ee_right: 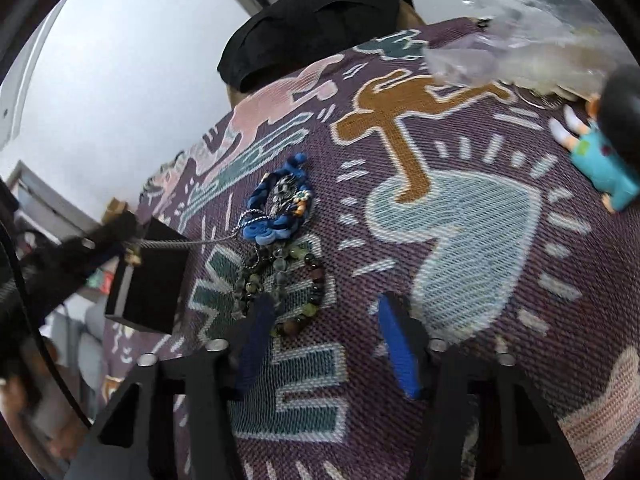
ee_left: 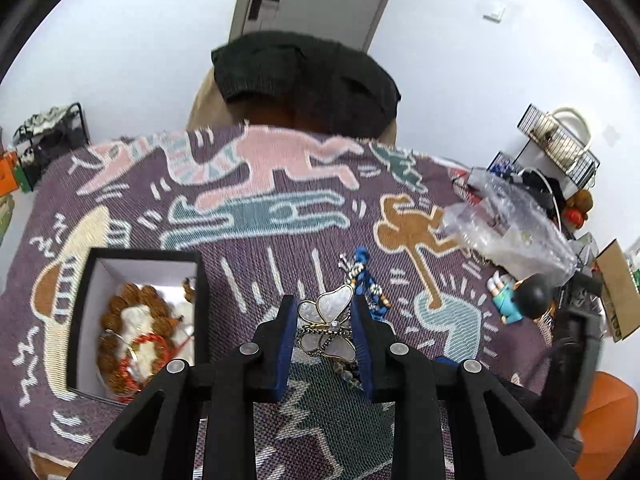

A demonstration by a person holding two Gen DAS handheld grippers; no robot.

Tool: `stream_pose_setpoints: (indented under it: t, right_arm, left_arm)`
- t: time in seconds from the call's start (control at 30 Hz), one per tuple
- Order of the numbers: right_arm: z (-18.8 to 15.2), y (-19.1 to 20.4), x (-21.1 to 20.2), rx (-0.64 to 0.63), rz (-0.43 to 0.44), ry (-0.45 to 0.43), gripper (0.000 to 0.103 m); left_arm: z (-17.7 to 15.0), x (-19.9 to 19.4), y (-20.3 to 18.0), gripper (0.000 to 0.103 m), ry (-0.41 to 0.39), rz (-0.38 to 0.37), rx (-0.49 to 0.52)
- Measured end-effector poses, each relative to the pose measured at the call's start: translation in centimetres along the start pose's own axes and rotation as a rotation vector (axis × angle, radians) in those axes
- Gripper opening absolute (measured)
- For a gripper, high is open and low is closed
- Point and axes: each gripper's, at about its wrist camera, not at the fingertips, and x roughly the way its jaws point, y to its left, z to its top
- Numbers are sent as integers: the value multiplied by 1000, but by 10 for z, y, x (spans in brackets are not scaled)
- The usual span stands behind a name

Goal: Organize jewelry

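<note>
My left gripper [ee_left: 325, 325] is shut on a pearly white butterfly brooch [ee_left: 328, 326], held above the patterned cloth. A black jewelry box [ee_left: 82, 280] with a white lining sits to its left, holding brown bead bracelets [ee_left: 120, 320] and a red cord bracelet [ee_left: 150, 350]. A blue braided cord bracelet [ee_left: 366, 276] lies just beyond the brooch; it also shows in the right wrist view [ee_right: 276, 208]. My right gripper [ee_right: 324, 320] is open and empty, low over the cloth next to a multicoloured bead bracelet [ee_right: 298, 284]. A thin silver chain [ee_right: 180, 245] runs from the blue bracelet toward the box [ee_right: 148, 280].
A purple woven cloth [ee_left: 280, 240] with cartoon figures covers the table. A crumpled clear plastic bag [ee_left: 508, 224] and a toy figure in teal [ee_left: 516, 296] lie at the right. A chair with a black garment [ee_left: 304, 76] stands beyond the far edge. Wire racks [ee_left: 560, 140] stand far right.
</note>
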Motion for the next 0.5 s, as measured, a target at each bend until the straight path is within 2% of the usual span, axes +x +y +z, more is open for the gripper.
stream_pose_setpoints:
  t: [0.23, 0.33, 0.37, 0.5]
  right_arm:
    - [9, 18, 12, -91, -133, 19, 34]
    - [9, 26, 17, -151, -197, 24, 19]
    - [8, 28, 18, -165, -191, 33, 9]
    - [3, 34, 12, -203, -211, 21, 8]
  left_arm:
    - [5, -26, 4, 29, -70, -7, -10]
    - [7, -41, -1, 29, -132, 4, 11]
    - [8, -46, -3, 29, -151, 4, 20]
    - [10, -58, -4, 29, -179, -5, 27]
